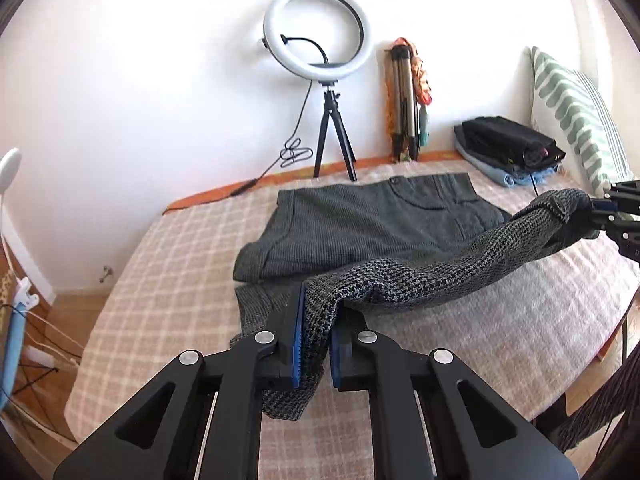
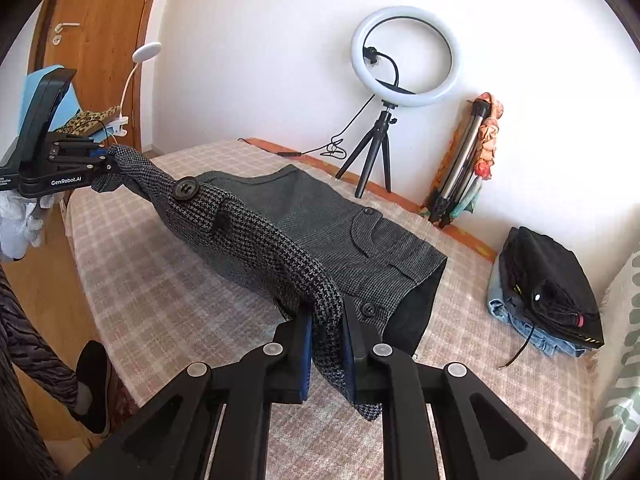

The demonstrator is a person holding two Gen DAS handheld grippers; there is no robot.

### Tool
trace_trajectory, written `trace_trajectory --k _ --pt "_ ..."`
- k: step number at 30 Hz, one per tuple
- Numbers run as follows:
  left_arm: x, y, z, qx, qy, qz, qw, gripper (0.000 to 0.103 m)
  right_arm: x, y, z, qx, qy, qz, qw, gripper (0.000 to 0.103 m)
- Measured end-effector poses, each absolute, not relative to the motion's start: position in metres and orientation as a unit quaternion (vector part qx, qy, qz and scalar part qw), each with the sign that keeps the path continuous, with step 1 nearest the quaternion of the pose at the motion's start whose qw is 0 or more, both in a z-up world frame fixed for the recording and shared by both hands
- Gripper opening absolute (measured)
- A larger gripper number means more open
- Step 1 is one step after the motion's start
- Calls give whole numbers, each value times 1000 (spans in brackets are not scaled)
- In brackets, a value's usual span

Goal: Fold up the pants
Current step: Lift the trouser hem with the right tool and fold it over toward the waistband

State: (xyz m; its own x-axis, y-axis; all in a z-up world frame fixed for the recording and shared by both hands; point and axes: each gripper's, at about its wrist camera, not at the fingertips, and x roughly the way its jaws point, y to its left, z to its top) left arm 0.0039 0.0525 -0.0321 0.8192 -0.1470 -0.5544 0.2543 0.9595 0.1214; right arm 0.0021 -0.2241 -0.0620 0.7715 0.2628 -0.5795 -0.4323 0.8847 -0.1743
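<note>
Grey houndstooth pants (image 1: 360, 236) lie on the checked bed (image 1: 160, 288), partly folded. My left gripper (image 1: 316, 340) is shut on one end of a raised edge of the pants. My right gripper (image 2: 326, 344) is shut on the other end, near a button (image 2: 367, 309). The fabric stretches taut between them, lifted above the bed. The right gripper shows at the right edge of the left wrist view (image 1: 600, 204). The left gripper shows at the left of the right wrist view (image 2: 102, 164). The pants (image 2: 320, 220) show pockets and a large button (image 2: 185, 189).
A stack of folded clothes (image 1: 508, 148) sits at the bed's far right by a striped pillow (image 1: 572, 108). A ring light on a tripod (image 1: 318, 40) and a folded tripod (image 1: 404, 100) stand against the wall. A wooden door (image 2: 96, 40) is on the left.
</note>
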Motion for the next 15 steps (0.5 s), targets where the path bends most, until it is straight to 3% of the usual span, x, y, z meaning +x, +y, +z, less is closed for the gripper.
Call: trace_trajectory --k 7,15 --pt "16 52 3 98 237 -98 962 9 15 -235 -26 -113 263 192 939 9" --pt "54 45 29 126 219 -95 963 9 45 -234 12 -156 234 180 943 9"
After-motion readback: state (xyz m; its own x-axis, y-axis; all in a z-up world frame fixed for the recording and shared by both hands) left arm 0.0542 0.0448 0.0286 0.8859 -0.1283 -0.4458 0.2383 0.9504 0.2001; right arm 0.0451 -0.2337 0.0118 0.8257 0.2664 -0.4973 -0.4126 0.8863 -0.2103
